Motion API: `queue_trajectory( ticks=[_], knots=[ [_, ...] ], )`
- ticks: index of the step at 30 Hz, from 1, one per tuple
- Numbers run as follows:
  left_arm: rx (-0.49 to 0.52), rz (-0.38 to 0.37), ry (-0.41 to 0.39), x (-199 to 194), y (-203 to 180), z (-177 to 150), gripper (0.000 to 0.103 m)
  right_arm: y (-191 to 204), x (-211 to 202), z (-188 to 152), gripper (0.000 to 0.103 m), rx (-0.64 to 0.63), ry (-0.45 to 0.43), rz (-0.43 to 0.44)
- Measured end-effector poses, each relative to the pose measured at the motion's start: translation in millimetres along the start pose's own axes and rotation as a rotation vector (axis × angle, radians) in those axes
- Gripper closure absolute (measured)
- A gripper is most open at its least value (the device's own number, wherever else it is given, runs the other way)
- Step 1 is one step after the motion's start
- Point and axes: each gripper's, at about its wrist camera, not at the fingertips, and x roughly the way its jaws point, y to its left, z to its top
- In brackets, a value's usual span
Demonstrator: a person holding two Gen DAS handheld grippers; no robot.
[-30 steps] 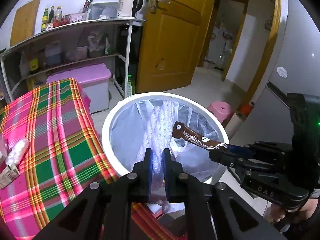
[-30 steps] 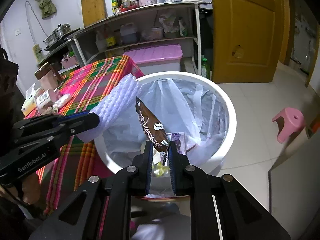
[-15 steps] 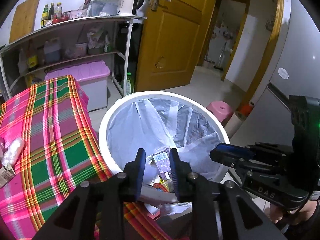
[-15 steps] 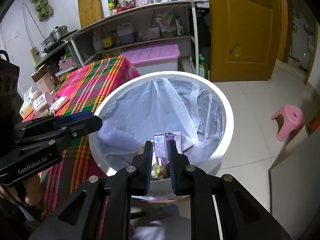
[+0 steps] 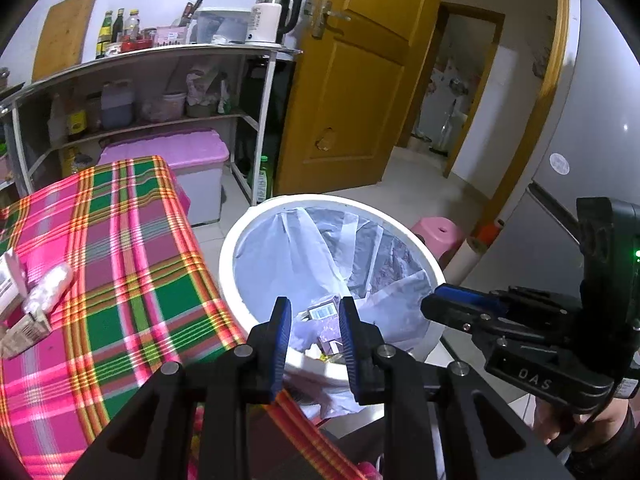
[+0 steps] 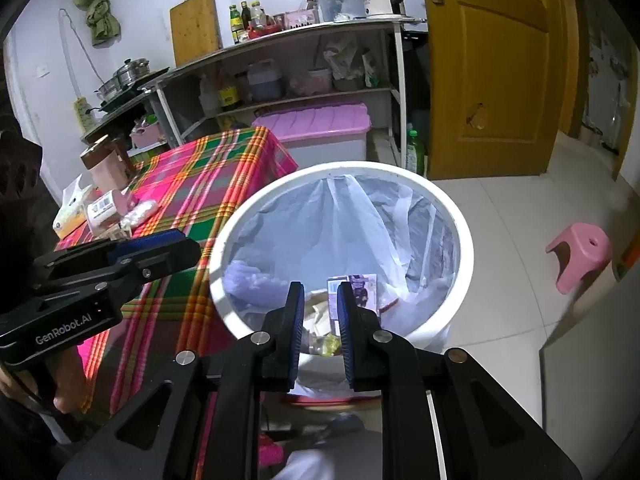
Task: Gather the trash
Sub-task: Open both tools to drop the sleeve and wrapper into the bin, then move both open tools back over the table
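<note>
Both grippers are hanging over the white trash bin, each with nothing between its pads.

From the left wrist camera, the left gripper (image 5: 313, 326) is sitting at 6 o'clock, its blue-lined jaws spread apart and empty. Through the gap, trash is lying at the bottom of the bin (image 5: 256, 224), among it a purple carton (image 5: 326, 314) with a barcode. A thin plastic liner (image 5: 320, 248) is draping down inside the bin. The bin itself is filling the centre of the view, just beside the plaid tablecloth (image 5: 120, 264), which is spreading toward 9 o'clock. Small packets (image 5: 44, 292) are lying on the cloth at 9 o'clock. The right gripper (image 5: 438, 306) is reaching in from 3 o'clock, its tip over the bin's rim. A pink stool (image 5: 438, 232) is standing on the floor beyond the bin toward 2 o'clock.

From the right wrist camera, the right gripper (image 6: 320, 312) is at 6 o'clock; its jaws are opening, with nothing gripped. The purple carton (image 6: 362, 288) is lying in the bin (image 6: 460, 216) just past the right-hand pad, with pale and yellow scraps (image 6: 326, 338) below it. The left gripper (image 6: 176, 246) is coming in from 9 o'clock, near the bin's rim, over the tablecloth (image 6: 208, 184). The stool (image 6: 580, 252) is standing at 3 o'clock, well apart from the bin.
</note>
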Motion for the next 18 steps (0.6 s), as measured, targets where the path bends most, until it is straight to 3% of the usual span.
queue_trajectory(
  ticks=[3, 18],
  knots=[
    [-0.022, 0.008, -0.010, -10.1, 5.2, -3.8, 0.079, 6.0, -4.8, -1.1, 0.064, -0.006, -0.010, 0.016],
    [-0.069, 0.087, -0.035, -48.4, 30.0, -29.8, 0.079, 42.0, -4.1, -7.7, 0.063, -0.051, -0.006, 0.129]
  ],
)
